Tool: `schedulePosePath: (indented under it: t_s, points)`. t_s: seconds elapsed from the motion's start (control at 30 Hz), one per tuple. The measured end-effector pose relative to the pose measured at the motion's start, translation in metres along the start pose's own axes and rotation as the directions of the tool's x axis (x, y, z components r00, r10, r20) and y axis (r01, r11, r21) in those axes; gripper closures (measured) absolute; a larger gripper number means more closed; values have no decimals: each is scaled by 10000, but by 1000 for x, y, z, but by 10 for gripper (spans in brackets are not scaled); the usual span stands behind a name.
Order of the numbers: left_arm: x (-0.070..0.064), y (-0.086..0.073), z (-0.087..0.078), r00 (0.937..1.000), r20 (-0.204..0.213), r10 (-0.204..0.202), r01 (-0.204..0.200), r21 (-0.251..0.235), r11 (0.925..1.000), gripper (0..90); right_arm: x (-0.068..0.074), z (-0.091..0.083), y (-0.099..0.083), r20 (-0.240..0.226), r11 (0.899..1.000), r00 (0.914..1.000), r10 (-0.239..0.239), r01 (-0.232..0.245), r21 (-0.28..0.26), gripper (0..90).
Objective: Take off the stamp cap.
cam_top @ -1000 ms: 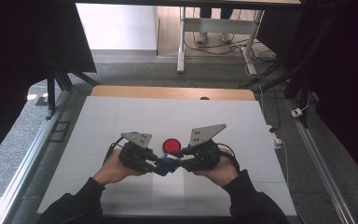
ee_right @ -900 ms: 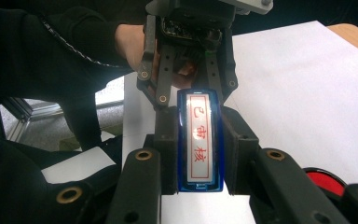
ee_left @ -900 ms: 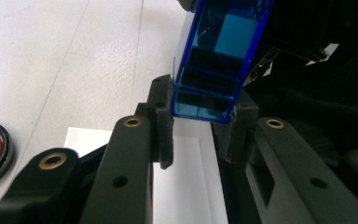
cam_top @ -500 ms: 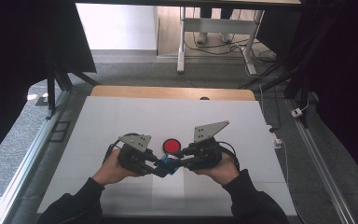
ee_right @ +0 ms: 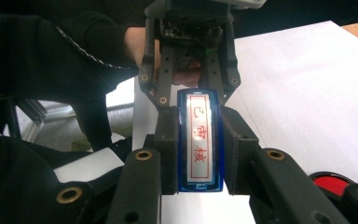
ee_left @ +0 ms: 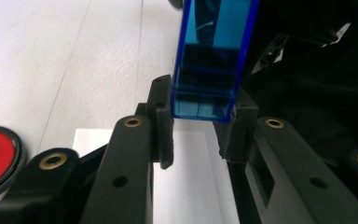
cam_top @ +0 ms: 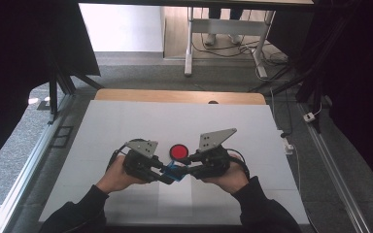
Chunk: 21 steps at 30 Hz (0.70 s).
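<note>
Both grippers meet over the near-middle of the white surface: right gripper jaws clamped on the blue stamp, left gripper jaws closed on its other end. Step looks like a handover or pulling it apart; next, one side must let go or pull straight. Red ink pad sits just beyond.

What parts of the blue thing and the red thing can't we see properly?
- Blue stamp: top cut off by the left gripper view's edge.
- Its label: blurred in the right gripper view.
- Red pad: mostly hidden behind the right tool's jaw.
- High view: the stamp is too small.
</note>
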<state>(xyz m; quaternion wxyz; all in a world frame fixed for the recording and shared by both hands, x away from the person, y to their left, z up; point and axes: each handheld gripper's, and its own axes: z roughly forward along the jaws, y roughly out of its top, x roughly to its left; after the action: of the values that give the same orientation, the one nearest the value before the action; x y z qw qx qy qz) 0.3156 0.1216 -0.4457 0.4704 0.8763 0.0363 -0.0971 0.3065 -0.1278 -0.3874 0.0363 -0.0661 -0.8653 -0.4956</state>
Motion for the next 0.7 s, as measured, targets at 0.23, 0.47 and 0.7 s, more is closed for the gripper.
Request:
schedulePosePath:
  t_s: [0.23, 0.47, 0.7]
  points:
    - [-1, -4, -6, 9985, -458, -311, 315, 80, 9995, 692, 0, -3, 0, 320, 10000, 9995, 7, -4, -91, 703]
    - [-6, -9, -15, 9894, -1266, -710, 727, 83, 9973, 691, 1, -5, 0, 627, 9999, 9980, -61, 67, -93, 704]
    - [-15, -12, -23, 9684, -2250, -1080, 1099, -41, 9939, 690, 0, -6, 0, 898, 9999, 9960, 5, 8, -139, 704]
